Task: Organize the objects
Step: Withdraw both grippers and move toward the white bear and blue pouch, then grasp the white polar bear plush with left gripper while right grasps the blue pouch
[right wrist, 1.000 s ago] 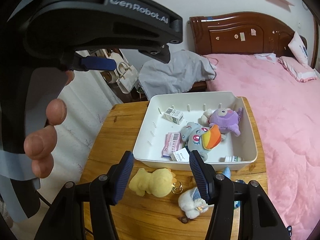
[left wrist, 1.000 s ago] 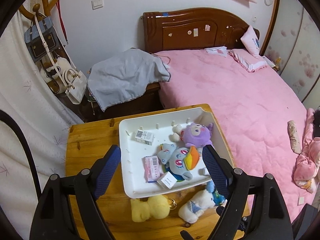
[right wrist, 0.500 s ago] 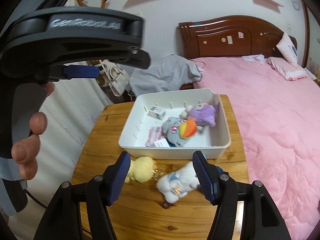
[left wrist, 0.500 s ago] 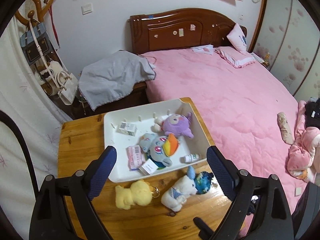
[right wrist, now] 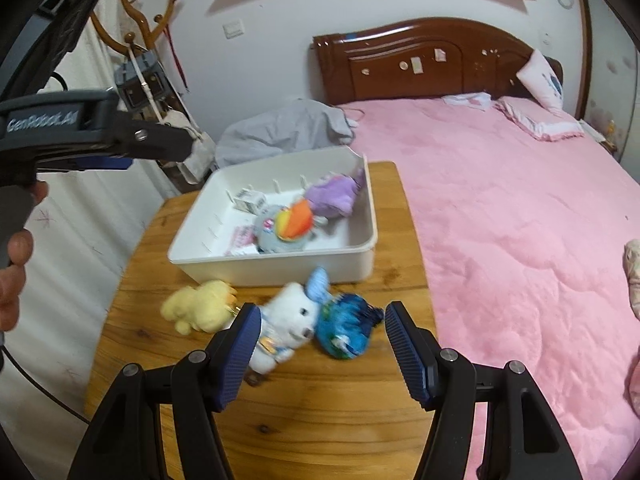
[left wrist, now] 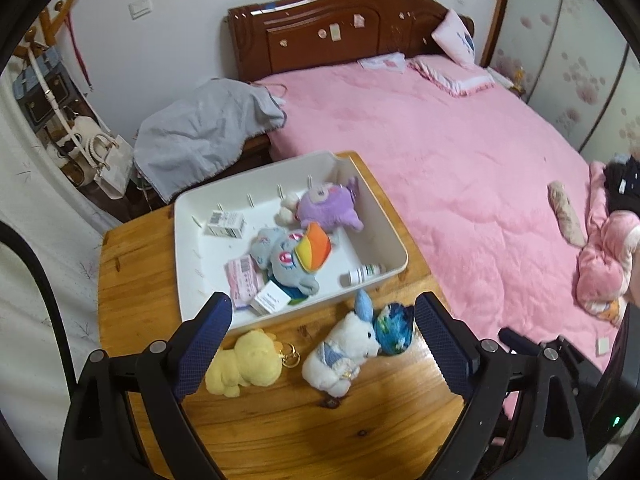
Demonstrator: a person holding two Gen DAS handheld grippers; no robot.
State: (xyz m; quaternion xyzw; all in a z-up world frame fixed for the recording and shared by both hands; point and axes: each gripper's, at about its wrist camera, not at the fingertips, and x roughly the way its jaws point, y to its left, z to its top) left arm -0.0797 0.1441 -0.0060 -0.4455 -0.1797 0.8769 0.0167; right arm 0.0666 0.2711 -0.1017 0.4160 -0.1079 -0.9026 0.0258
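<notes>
Toys still outside the white bin (left wrist: 396, 240) number three: a yellow plush (left wrist: 244, 364), a white plush (left wrist: 344, 348) and a blue plush ball (left wrist: 394, 326), all lying on the wooden counter (left wrist: 280, 432) just in front of the bin's near wall. The white plush and the blue ball touch each other; the yellow one lies apart to their left.

Compared with a second ago, both views have pulled back from the bin and swung down toward these three, which then sat at the bottom edge of the frame and now lie between the fingers. The left gripper (left wrist: 322, 334) has just been opening its jaws and holds them spread wide, with nothing pinched; the yellow and white toys sit beyond them on the counter. The right gripper (right wrist: 322, 350) has widened slightly too; its jaws stand apart and empty, framing the white plush and the blue ball.

Inside the bin already lie a purple plush (left wrist: 326, 210), a grey plush with rainbow hair (left wrist: 294, 254), small boxes and a little bottle (left wrist: 362, 274). My reading is that attention has shifted from the bin to the leftovers, with the white plush or the ball as the likely next pick.
</notes>
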